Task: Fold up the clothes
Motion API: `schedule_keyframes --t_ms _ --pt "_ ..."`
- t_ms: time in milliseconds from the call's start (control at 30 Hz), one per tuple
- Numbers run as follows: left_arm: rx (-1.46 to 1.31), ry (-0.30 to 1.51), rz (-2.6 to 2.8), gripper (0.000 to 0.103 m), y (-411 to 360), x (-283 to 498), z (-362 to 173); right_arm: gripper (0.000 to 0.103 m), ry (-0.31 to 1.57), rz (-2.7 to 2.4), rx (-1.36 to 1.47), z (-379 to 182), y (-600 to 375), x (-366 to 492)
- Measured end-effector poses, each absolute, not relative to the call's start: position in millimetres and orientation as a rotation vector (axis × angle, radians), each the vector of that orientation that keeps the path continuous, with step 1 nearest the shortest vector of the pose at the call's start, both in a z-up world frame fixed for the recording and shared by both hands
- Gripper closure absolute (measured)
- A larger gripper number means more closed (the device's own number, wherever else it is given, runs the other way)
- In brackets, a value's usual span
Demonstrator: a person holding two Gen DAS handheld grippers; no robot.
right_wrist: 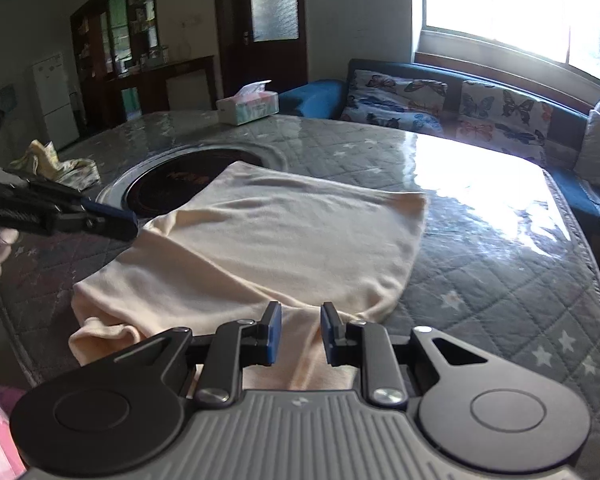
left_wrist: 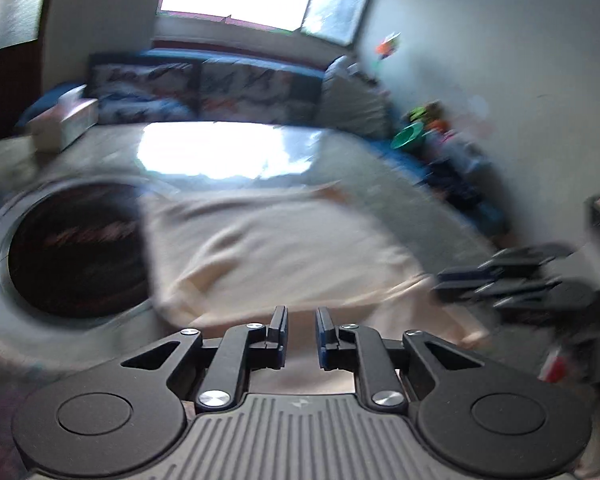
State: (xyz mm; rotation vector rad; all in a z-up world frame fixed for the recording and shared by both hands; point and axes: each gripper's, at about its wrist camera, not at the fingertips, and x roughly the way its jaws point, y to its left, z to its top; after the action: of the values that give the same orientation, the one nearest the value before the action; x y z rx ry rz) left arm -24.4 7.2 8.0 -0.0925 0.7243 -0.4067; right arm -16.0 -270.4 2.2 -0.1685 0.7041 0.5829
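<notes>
Garment (right_wrist: 260, 248) flat on table (right_wrist: 500, 280), far corner overlapping round inset (right_wrist: 168, 184) at 11 o'clock. Tissue box (right_wrist: 248, 106) on far table edge, 12 o'clock. Crumpled cloth (right_wrist: 56, 164) at 10 o'clock. Sofa (right_wrist: 440, 100) behind table, 1 o'clock. Left gripper (right_wrist: 128, 226) at garment's 9 o'clock edge; right gripper (right_wrist: 300, 334) over near edge, 6 o'clock.

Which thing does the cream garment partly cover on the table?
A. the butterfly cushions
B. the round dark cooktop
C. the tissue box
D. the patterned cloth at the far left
B: in the right wrist view the cream garment lies over the near edge of the round dark cooktop.
</notes>
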Motion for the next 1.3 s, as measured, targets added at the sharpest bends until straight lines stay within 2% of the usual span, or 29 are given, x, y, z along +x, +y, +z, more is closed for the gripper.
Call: schedule_keyframes --t_ms 133,300,367,500,567,800,1033,1300 --pt "-0.093 0.774 -0.319 0.089 24.4 -17.4 -11.2 0.082 0.722 0.6 -0.184 -2.4 -260.4 -12.1" --pt "-0.151 0.739 -0.359 0.089 24.6 -10.0 -1.3 0.08 0.727 0.626 -0.204 -1.1 -248.8 -8.1" --pt "-0.126 0.732 -0.368 0.09 17.3 -3.1 -0.3 0.075 0.735 0.636 -0.215 -2.9 -243.6 -6.0" --pt "-0.104 0.758 -0.329 0.097 20.7 7.9 -11.3 0.074 0.755 0.646 -0.235 -9.0 -237.6 -2.8" --pt "-0.099 0.756 -0.309 0.097 27.1 8.5 -14.5 0.074 0.766 0.643 -0.231 -11.9 -239.4 -1.9" --pt "-0.146 0.742 -0.325 0.097 38.5 2.0 -1.5 0.074 0.764 0.636 -0.228 -10.6 -246.4 -2.8" --pt "-0.01 0.815 -0.415 0.094 8.2 -4.2 -14.0 0.074 0.775 0.627 -0.259 -17.0 -245.8 -1.5" --pt "0.145 0.759 -0.564 0.089 -2.4 -49.8 4.6 0.074 0.792 0.682 -0.355 -15.5 -243.3 -30.6"
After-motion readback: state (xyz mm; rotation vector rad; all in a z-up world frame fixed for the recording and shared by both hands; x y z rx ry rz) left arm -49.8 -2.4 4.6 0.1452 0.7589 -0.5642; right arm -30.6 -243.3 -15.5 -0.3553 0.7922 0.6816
